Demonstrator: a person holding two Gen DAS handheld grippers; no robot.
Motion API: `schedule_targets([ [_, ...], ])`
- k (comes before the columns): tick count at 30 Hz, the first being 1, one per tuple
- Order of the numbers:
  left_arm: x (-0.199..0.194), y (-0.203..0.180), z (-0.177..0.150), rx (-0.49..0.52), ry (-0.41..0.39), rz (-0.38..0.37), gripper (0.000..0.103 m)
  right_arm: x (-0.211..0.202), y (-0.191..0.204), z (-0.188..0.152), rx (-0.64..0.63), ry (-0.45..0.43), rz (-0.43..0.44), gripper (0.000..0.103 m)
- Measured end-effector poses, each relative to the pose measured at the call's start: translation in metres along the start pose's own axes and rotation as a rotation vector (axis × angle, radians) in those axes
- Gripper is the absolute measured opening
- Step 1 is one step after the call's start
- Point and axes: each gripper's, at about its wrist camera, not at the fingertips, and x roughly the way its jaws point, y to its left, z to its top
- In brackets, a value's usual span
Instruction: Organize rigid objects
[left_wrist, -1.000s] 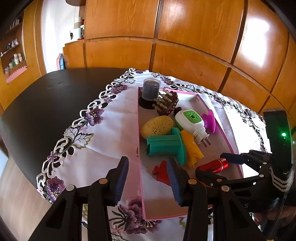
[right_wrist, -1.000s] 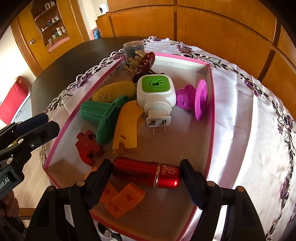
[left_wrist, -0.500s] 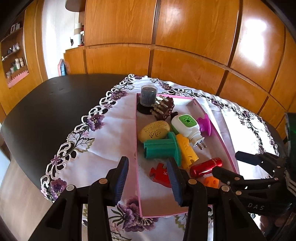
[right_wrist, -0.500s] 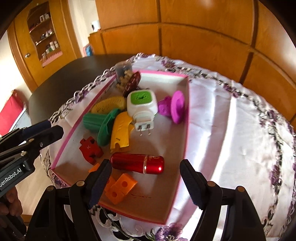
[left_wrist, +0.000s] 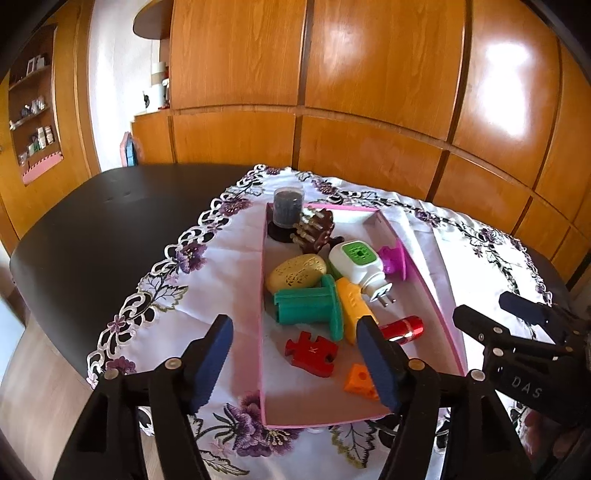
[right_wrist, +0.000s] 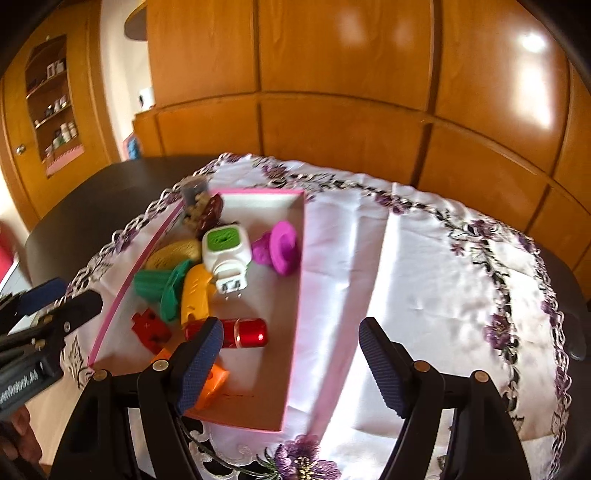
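Left wrist view: a shallow pink-rimmed tray (left_wrist: 424, 273) sits on a white tablecloth (left_wrist: 229, 288) with purple flower embroidery, spread over a dark table (left_wrist: 92, 236); all the small rigid items lie inside the tray. At its far end stands a dark cylindrical jar (left_wrist: 288, 210), touching a brown hairbrush (left_wrist: 317, 230); nearer come a yellow perforated oval case (left_wrist: 297, 273), a white plug-in device with a green top (left_wrist: 360, 267), a magenta suction piece (left_wrist: 395, 260), a green flanged cylinder (left_wrist: 310, 306) lying on its side and a yellow curved piece (left_wrist: 352, 302) against its flange. Toward the near end lie a glossy red metallic cylinder (left_wrist: 402, 328), a red puzzle piece (left_wrist: 312, 352) and an orange holed block (left_wrist: 360, 380). The left gripper (left_wrist: 295, 363) has just been opening; its jaws stand wide and hold nothing, straddling the tray's near left wall. The right gripper (right_wrist: 291, 363) is likewise spread and empty, above the tray's near right wall and cloth.
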Motion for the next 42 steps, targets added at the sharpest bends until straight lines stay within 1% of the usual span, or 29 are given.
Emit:
schedule_targets([
  [4, -0.005, -0.005, 0.0, 0.01, -0.011, -0.004, 0.08, -0.006, -0.001, 0.001, 0.006, -0.018, -0.01, 0.077],
  [6, -0.008, -0.006, 0.0, 0.006, -0.015, 0.0, 0.087, -0.009, 0.0, 0.0, 0.002, -0.024, -0.013, 0.077],
  [8, -0.011, -0.006, 0.0, 0.002, -0.026, 0.001, 0.099, -0.011, 0.001, 0.0, 0.0, -0.03, -0.02, 0.077],
  [10, -0.015, -0.005, 0.001, -0.01, -0.043, -0.002, 0.103, -0.013, 0.001, -0.001, -0.003, -0.036, -0.029, 0.077],
  [12, -0.017, -0.005, 0.002, -0.018, -0.044, -0.002, 0.103, -0.015, 0.001, -0.001, -0.001, -0.038, -0.036, 0.077],
  [14, -0.016, -0.006, 0.002, -0.022, -0.035, 0.014, 0.103, -0.016, 0.0, -0.001, 0.004, -0.04, -0.04, 0.077],
  [18, -0.013, -0.01, 0.001, -0.008, -0.009, 0.093, 0.103, -0.018, -0.001, -0.002, 0.006, -0.042, -0.045, 0.077],
  [24, -0.016, -0.016, -0.001, 0.004, -0.03, 0.126, 0.103, -0.019, -0.001, -0.002, 0.004, -0.044, -0.046, 0.077],
  [30, -0.021, -0.015, 0.002, -0.01, -0.057, 0.141, 0.103, -0.02, -0.002, 0.0, 0.007, -0.049, -0.05, 0.077],
  [37, -0.019, -0.015, 0.003, -0.027, -0.048, 0.126, 0.103, -0.02, -0.002, 0.0, 0.008, -0.048, -0.05, 0.077],
  [40, -0.02, -0.015, 0.001, -0.033, -0.07, 0.128, 0.103, -0.019, -0.002, 0.0, 0.006, -0.048, -0.05, 0.077],
  [42, -0.019, -0.015, 0.001, -0.031, -0.07, 0.129, 0.103, -0.017, -0.001, -0.001, 0.004, -0.042, -0.045, 0.077],
])
